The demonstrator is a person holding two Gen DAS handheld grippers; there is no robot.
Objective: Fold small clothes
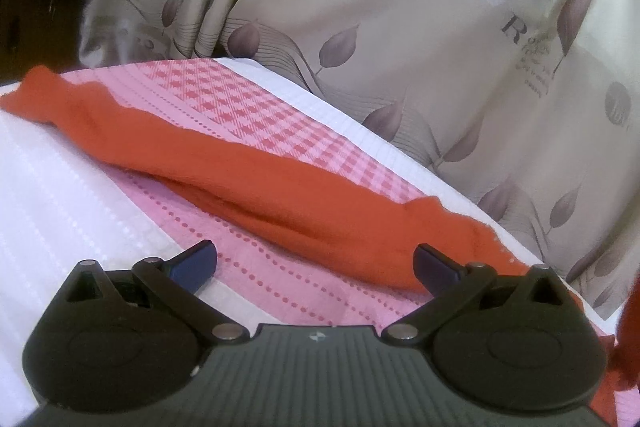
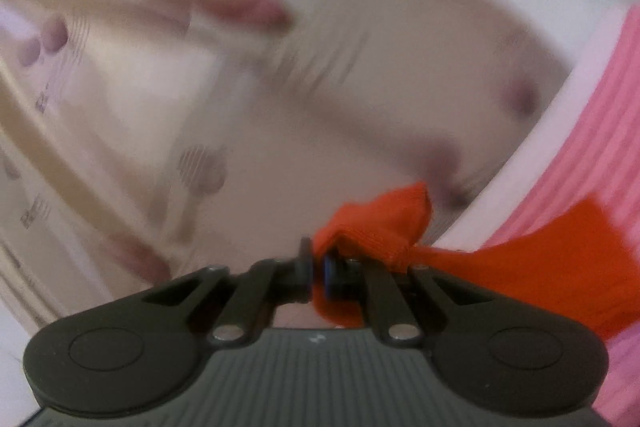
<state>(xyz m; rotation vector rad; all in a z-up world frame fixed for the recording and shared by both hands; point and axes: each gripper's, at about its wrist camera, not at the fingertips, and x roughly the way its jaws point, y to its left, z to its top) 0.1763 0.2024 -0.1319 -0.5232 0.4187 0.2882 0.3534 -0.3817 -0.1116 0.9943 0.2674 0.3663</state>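
An orange-red garment (image 1: pixel 256 167) lies bunched in a long roll across a pink and white cloth (image 1: pixel 248 107) on a white surface. My left gripper (image 1: pixel 316 259) hovers just in front of the roll, jaws wide open with nothing between them. In the right wrist view my right gripper (image 2: pixel 318 267) is shut on a corner of the orange-red garment (image 2: pixel 372 223), lifted off the surface, and the fabric trails away to the right over the pink cloth (image 2: pixel 600 131). That view is blurred by motion.
A beige curtain (image 1: pixel 400 27) with purple leaf prints and lettering hangs close behind the surface's far edge. The white cover (image 1: pixel 60 195) spreads to the left. A dark area shows at the top left.
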